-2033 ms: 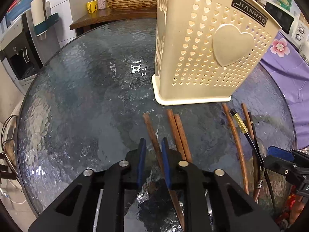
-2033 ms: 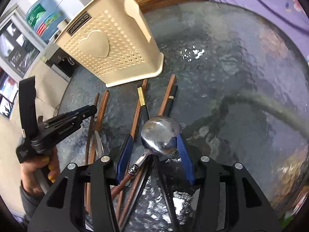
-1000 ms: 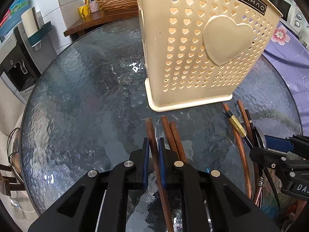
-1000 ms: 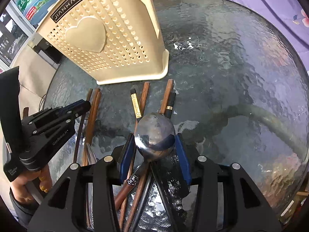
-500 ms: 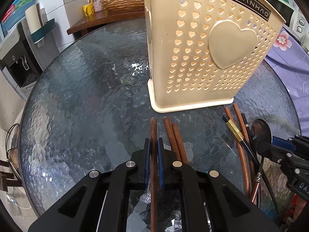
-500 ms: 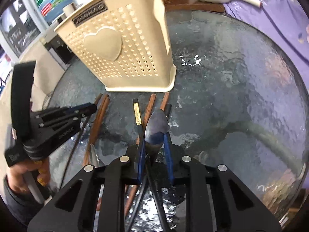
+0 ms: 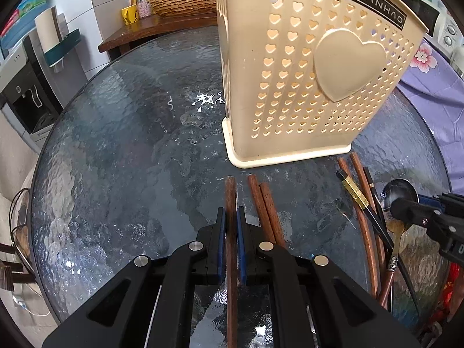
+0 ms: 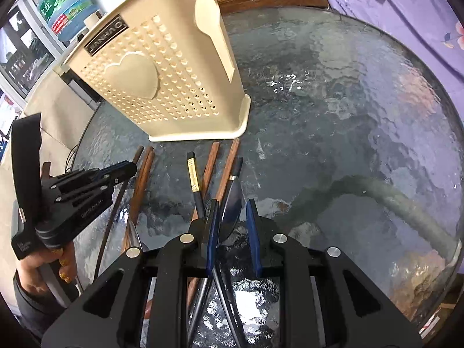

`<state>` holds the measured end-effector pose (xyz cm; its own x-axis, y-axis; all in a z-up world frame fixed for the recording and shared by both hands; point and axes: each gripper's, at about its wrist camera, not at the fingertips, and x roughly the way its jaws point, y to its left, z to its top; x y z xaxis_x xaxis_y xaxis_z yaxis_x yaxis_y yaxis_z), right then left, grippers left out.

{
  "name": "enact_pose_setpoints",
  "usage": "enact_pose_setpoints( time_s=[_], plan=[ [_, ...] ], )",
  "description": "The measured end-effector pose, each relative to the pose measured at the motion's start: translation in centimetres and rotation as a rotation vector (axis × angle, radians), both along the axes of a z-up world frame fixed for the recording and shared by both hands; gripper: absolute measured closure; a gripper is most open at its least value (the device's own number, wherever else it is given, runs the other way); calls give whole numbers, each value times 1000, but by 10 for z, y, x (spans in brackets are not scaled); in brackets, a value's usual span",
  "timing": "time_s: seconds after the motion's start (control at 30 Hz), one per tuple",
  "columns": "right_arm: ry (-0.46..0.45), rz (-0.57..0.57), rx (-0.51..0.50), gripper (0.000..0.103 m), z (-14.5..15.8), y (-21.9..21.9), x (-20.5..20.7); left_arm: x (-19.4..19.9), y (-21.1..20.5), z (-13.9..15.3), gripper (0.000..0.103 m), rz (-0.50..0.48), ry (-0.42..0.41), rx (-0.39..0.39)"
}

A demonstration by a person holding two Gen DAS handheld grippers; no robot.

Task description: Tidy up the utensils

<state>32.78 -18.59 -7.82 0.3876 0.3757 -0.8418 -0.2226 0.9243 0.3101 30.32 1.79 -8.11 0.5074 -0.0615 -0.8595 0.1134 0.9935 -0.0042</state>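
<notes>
A cream utensil basket point(image 7: 313, 81) with heart holes stands on the round glass table point(image 7: 130, 145); it also shows in the right wrist view point(image 8: 162, 87). My left gripper point(image 7: 231, 217) is shut on a brown wooden chopstick point(image 7: 230, 200) that points at the basket's base. Two more brown chopsticks point(image 7: 264, 206) lie just to its right. My right gripper point(image 8: 232, 206) is shut on a metal spoon point(image 8: 232, 208), its bowl turned on edge; the spoon also shows in the left wrist view point(image 7: 398, 192). Several chopsticks point(image 8: 208, 168) lie under it.
A black chopstick with a gold band point(image 8: 193, 177) lies among the brown ones. A purple cloth point(image 8: 420, 14) lies past the table's right edge. A wooden shelf with a wicker basket point(image 7: 182, 0) stands behind the table. A water dispenser point(image 7: 26, 92) is at left.
My left gripper has closed on the brown chopstick and straightened it toward the basket. My right gripper has closed on the spoon, turned its bowl on edge and lifted it.
</notes>
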Motion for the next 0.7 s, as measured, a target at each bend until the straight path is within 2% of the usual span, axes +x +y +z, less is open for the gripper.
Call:
enact_pose_setpoints(
  time_s=[0.2,0.33,0.47,0.7],
  plan=[
    [-4,3,-18,96,1,-4,0,8,3,1,96,-1,10,-6],
    [-68,30,-13,97,7,-3,-9,11,6,1,96,14,3,-11],
    [-150,52,-1,97,20,0,-21,6,10,16,96,29,-71,2],
    [-385,85,-17,98,65,5,-52,-24,17,70,96,43,-235,-43]
  ],
)
